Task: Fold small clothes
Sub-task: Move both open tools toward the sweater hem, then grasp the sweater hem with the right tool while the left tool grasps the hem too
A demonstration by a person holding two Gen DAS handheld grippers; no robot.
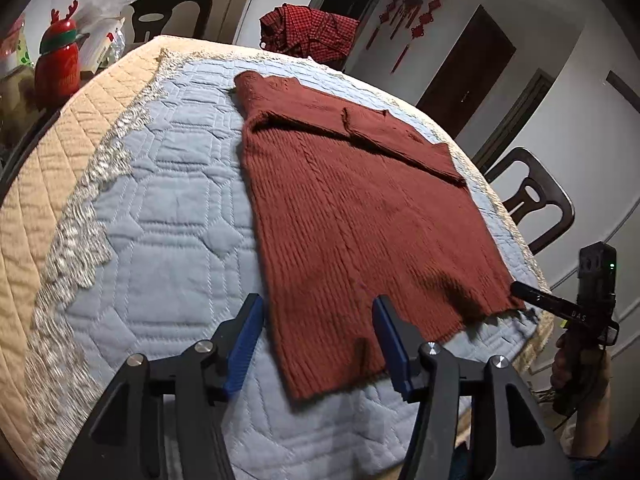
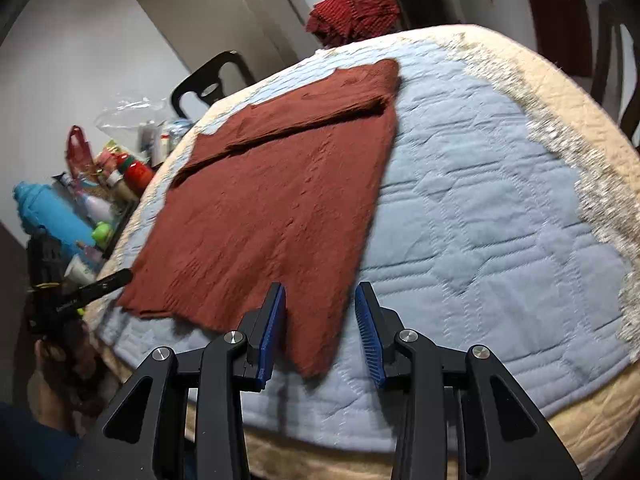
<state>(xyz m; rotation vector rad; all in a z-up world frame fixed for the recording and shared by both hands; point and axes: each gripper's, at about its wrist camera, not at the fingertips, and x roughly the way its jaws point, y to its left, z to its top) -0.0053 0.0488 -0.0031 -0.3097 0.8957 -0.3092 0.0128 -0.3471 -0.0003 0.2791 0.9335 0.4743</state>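
Observation:
A rust-brown knitted sweater (image 1: 360, 208) lies flat on a blue quilted mat (image 1: 168, 200), its sleeves folded across the far end. My left gripper (image 1: 316, 304) stands open over the hem's near left corner, its blue pads apart on either side of the cloth. In the right wrist view the same sweater (image 2: 272, 200) spreads over the mat (image 2: 480, 220). My right gripper (image 2: 320, 288) is open over the hem's near right corner. Each gripper shows at the other view's edge: the right gripper (image 1: 520, 292) and the left gripper (image 2: 116, 278), both by the hem.
The mat covers a beige quilted cloth (image 1: 60, 152) on a round table. A red checked garment (image 1: 308, 32) lies at the far edge. Dark chairs (image 1: 532, 200) stand around it. A red reindeer bottle (image 1: 56, 68) and crowded bottles (image 2: 100, 184) sit at the left side.

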